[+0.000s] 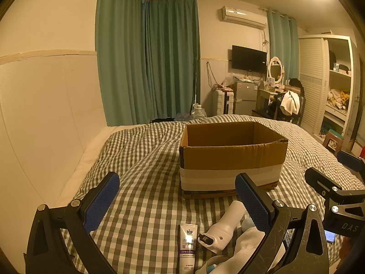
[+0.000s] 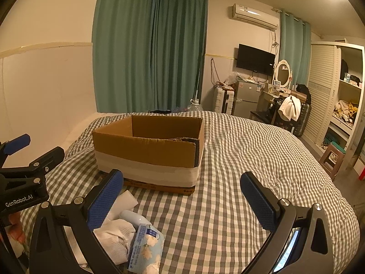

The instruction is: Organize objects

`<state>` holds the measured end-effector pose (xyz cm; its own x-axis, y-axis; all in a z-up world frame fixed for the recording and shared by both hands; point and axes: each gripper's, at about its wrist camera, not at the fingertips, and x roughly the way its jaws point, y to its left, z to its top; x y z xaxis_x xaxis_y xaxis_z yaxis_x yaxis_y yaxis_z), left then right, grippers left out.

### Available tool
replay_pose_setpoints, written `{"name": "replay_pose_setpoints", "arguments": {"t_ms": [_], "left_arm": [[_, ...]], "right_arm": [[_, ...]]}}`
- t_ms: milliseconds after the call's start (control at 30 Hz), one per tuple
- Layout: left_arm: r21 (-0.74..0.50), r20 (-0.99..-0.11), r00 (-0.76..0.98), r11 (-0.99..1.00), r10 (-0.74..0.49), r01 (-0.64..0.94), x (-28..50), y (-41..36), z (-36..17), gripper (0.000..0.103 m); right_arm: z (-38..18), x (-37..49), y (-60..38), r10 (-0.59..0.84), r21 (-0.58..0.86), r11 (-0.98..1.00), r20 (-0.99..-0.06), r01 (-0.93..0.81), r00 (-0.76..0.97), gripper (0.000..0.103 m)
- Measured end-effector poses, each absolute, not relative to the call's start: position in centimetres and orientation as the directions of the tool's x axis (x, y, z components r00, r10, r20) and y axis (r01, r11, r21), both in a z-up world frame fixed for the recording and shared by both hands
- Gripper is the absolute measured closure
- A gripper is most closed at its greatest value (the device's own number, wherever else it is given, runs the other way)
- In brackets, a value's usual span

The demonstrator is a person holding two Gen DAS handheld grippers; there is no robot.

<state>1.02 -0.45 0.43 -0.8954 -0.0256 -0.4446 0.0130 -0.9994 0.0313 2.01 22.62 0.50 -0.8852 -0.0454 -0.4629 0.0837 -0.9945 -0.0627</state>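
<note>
Here, an open cardboard box [image 1: 230,157] sits on a checked bed [image 1: 146,150].

The box looks bare inside as far as its walls show, but the bottom is hidden. In front of it lie a small tube [image 1: 188,244], a white bottle [image 1: 222,228], white socks [image 2: 115,239] and a blue flowery packet [image 2: 146,248], all close together. The left hand-held gripper [image 1: 178,201] has its fingers wide apart, holding nothing. The right hand-held gripper [image 2: 182,196] is wide apart too. Behind the bed hang green curtains [image 1: 148,59], with a television [image 1: 248,58], a small fridge [image 1: 245,97] and a wardrobe [image 1: 312,80].
</note>
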Motion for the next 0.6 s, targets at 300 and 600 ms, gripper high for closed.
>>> {"name": "replay_pose_setpoints", "arguments": {"t_ms": [300,600], "left_arm": [[0.029,-0.441,-0.897,-0.999,-0.026,0.015,1.32,-0.53,0.52,0.0],[0.028,-0.44,-0.897,-0.999,-0.028,0.017,1.37,-0.63,0.56,0.0]], "right_arm": [[0.49,1.92,22.37,-0.054,-0.065,-0.993,-0.469,0.095,-0.882,0.0],[0.38,2.05,22.0,-0.058,-0.073,-0.992,-0.47,0.104,-0.881,0.0]]}}
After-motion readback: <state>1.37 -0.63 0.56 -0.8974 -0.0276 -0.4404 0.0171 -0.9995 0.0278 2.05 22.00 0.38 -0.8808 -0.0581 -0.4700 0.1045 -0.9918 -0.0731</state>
